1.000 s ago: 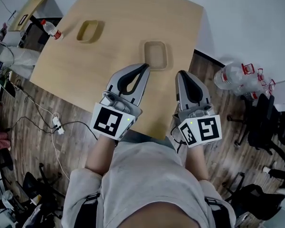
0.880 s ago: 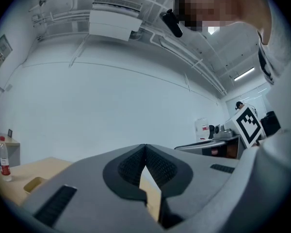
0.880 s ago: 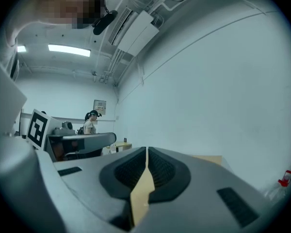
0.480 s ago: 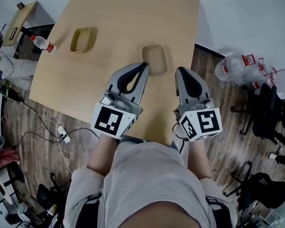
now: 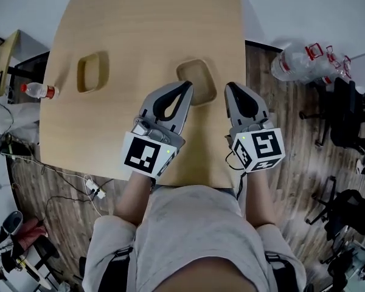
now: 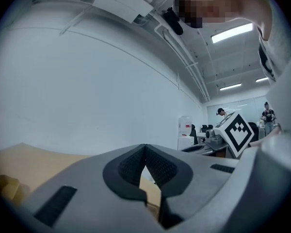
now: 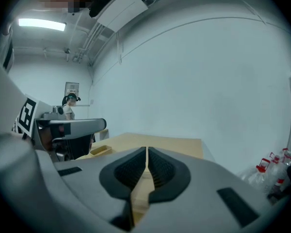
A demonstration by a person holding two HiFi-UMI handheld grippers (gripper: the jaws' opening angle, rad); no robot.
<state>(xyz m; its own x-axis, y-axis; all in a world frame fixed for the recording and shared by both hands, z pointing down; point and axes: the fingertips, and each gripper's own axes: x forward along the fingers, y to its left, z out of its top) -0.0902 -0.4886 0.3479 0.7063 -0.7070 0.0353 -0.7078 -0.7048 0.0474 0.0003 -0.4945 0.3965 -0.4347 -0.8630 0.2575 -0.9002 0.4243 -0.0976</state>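
No legible writing is found; the red label on the bottle [image 5: 39, 90] cannot be read. The fingers of the left gripper [image 5: 185, 86] and the right gripper [image 5: 230, 87] are seen pressed together, with nothing between them. A wooden tray [image 5: 193, 72] is noted just ahead of both, on the pale wooden surface [image 5: 152, 23]. A second tray [image 5: 92, 72] lies well apart to the left. Plank floor [image 5: 274, 132] surrounds the surface.

Second wooden tray [image 5: 92, 73] far left on table [image 5: 146, 23]. Red-capped bottle [image 5: 39, 90] just beside table's left edge. Clear plastic bottles [image 5: 301, 58] on floor, right; black chairs [image 5: 347, 111] near them.
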